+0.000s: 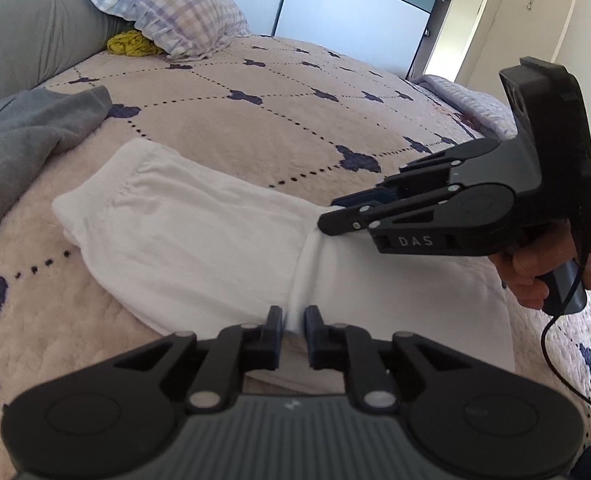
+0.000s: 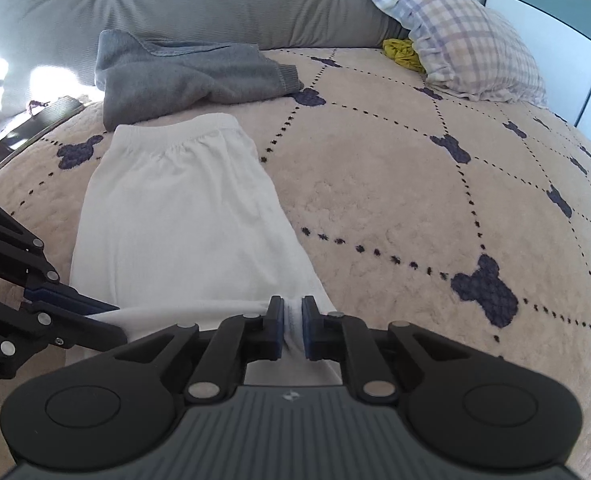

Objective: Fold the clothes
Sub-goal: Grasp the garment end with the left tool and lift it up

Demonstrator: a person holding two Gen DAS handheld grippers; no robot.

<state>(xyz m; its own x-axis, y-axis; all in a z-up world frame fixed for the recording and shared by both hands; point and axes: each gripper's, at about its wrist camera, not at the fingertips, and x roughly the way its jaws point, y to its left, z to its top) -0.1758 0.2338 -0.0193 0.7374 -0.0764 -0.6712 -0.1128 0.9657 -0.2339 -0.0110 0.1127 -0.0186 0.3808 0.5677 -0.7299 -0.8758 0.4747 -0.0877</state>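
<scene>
Between both sets of fingers, left gripper (image 1: pixel 293 322) and right gripper (image 2: pixel 293 322) each pinch the white shorts' (image 2: pixel 183 216) near edge on the bed (image 2: pixel 395 184), probably to fold it over.

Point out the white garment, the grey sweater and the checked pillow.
white garment (image 2: pixel 183 208), right wrist view, middle of its flat panel
grey sweater (image 2: pixel 183 76), right wrist view, its bunched body
checked pillow (image 1: pixel 175 12), left wrist view, its middle
</scene>
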